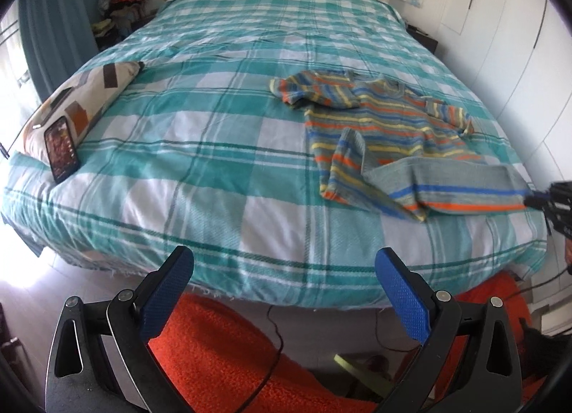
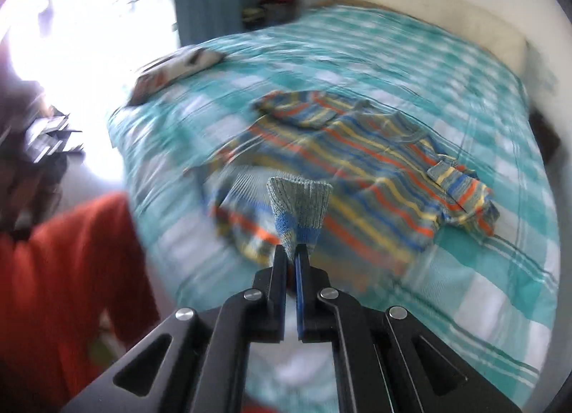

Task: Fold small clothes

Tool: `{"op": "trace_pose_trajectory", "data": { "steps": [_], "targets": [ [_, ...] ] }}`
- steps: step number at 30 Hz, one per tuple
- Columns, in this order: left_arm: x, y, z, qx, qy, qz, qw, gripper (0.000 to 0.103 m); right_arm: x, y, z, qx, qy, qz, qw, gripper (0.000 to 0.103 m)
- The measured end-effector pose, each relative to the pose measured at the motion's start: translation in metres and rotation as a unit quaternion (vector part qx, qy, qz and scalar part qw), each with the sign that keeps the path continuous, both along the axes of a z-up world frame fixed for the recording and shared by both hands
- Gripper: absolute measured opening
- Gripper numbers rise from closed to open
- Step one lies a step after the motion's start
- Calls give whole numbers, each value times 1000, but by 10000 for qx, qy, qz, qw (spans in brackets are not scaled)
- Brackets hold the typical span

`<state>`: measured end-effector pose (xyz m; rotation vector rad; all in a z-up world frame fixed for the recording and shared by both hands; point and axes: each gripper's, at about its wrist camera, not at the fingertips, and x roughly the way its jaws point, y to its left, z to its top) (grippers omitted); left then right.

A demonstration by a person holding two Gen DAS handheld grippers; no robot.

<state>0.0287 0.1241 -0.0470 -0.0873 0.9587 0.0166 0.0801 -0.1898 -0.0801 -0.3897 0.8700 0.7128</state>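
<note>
A small striped sweater [image 1: 389, 127] in grey, blue, orange and yellow lies spread on the right half of the bed [image 1: 200, 148]. My right gripper [image 2: 292, 250] is shut on the sweater's hem corner [image 2: 298, 205], which sticks up between the pads. In the left wrist view that gripper [image 1: 536, 198] shows at the right edge, pulling the hem [image 1: 464, 188] out over the bed's corner. My left gripper [image 1: 282, 270] is open with nothing between its blue pads [image 1: 168, 288]. It hangs past the foot of the bed, well short of the sweater. The right wrist view is blurred.
A patterned pillow [image 1: 82, 102] with a phone [image 1: 61, 148] leaning on it lies at the bed's left edge. An orange rug [image 1: 221, 348] and a cable [image 1: 275, 338] cover the floor below. A pile of clothes [image 1: 123, 2] stands at the far left corner; white cabinet doors [image 1: 500, 20] run along the right.
</note>
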Motion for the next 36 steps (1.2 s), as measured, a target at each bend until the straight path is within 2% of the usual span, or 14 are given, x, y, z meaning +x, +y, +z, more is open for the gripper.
{"op": "trace_pose_trajectory", "data": {
  "steps": [4,5,6,7,10,14,18,24,26,27,30,33,35,36],
  "targets": [
    [4,-4,-8,-119,53,-9,9999,102,-27,-52,-49,-477,577,-573,9955,8],
    [7,-8,-10,-144,67,-37,9999,102,-28,-66,-63,-545,767,-844,9920,13],
    [9,-11,-11,-152,74,-57,9998,102,-27,-81,-77,-695,863,-1162,9870,27],
    [12,-14,-11,-161,73,-75,9998,102,-26,-91,-82,-749,845,-1398,9837,39],
    [18,-20,-8,-244,13,-120,9996,102,-20,-105,-67,-392,616,-2023,9766,43],
    [29,-28,-10,-380,98,-127,9991,102,10,-50,-29,517,231,-1693,9839,51],
    [31,-33,-1,-533,73,-104,9985,102,75,44,-28,1630,755,-1012,9785,51],
    [1,-22,12,-353,-57,110,9993,102,170,146,-101,1109,1569,-1140,9747,51],
    [-9,-13,10,-232,-31,247,9994,102,185,163,-128,915,2051,-1183,9672,30],
    [-16,-6,8,-184,-28,337,9993,102,180,167,-126,913,2040,-1073,9688,6],
    [-33,14,3,-128,-62,620,9980,102,143,176,-96,1304,1882,-242,9731,5],
    [-33,27,-7,-202,-52,697,9974,102,56,199,-67,907,1449,1222,9777,5],
    [-22,31,-18,-340,28,673,9971,102,1,214,-71,470,1316,1854,9727,11],
    [-16,33,-24,-462,16,655,9968,102,-23,221,-78,254,1275,2044,9702,26]
  ]
}}
